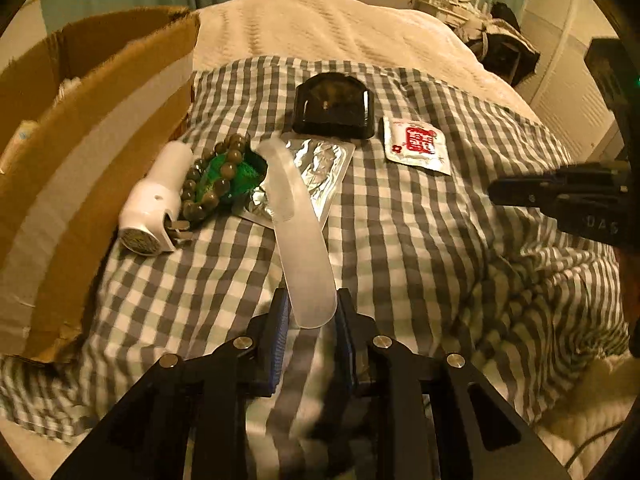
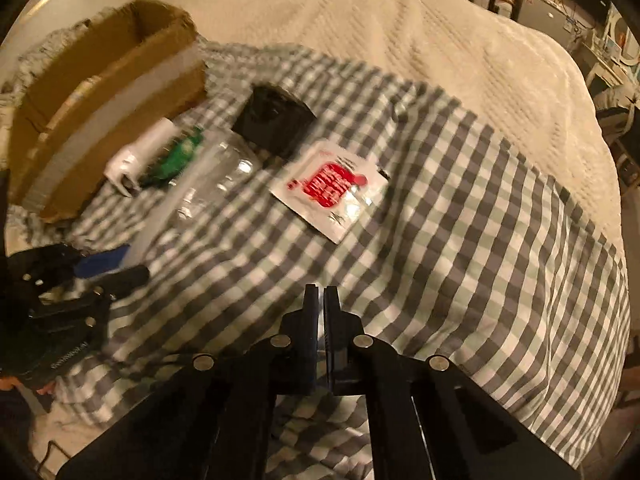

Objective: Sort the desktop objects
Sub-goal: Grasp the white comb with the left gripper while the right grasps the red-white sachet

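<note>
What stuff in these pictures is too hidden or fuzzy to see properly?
- Inside of the brown cardboard box: its tall near wall hides the contents in both views.
- Crinkly silver foil packet: partly covered by the long frosted plastic strip in the left wrist view.
- Green packet: mostly under the ring of brown-green beads.
- White sachet with red print: motion blur in the right wrist view makes the print unreadable.

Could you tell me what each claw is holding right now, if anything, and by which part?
The left claw grips the translucent white comb by its near, rounded end. The right claw is shut with nothing between its fingers.
</note>
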